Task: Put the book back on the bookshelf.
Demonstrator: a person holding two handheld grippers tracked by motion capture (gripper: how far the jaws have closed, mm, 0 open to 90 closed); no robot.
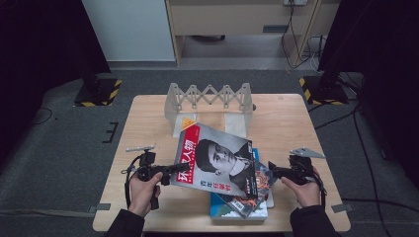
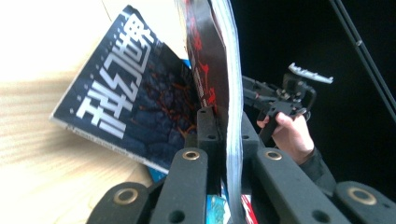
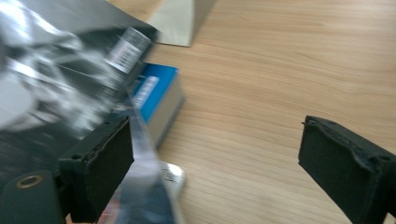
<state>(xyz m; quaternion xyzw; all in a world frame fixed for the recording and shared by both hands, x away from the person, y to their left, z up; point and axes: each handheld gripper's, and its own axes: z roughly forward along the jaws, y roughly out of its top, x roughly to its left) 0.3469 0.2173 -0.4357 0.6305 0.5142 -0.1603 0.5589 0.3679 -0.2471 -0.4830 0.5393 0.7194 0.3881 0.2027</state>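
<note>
Where the grey carpet meets the far wall, with pale cabinets, trailing cables and two black posts on yellow-striped feet behind it, stands a light wooden table [image 1: 148,118] with a fine straight grain and a matte top. At its far edge sits a whitish plastic rack [image 1: 210,96], an accordion lattice of crossed struts between two flat end panels.

The person's left gripper [image 1: 174,169] has its black jaws clamped on the left edge of a glossy magazine [image 1: 220,160], red spine, white characters, a black-and-white portrait on the cover; it is lifted and tilted above the middle of the table, its near corner over the stack below. In the left gripper view the thin sheaf of shiny pages [image 2: 233,107] runs straight up between the padded jaws, pinched tight.

Under it, near the table's front edge, lies a second magazine [image 2: 126,98] with a dark blue cover, orange-red cracks and blocky white lettering, resting flat on a thick book [image 3: 161,100] with a blue cover and a grey-white block of pages.

The right gripper [image 1: 274,170] sits just right of the stack, its foam-faced jaws spread wide apart and holding nothing; in its own view the left pad [image 3: 105,158] lies against the glossy edge of the magazines, the other over bare wood
</note>
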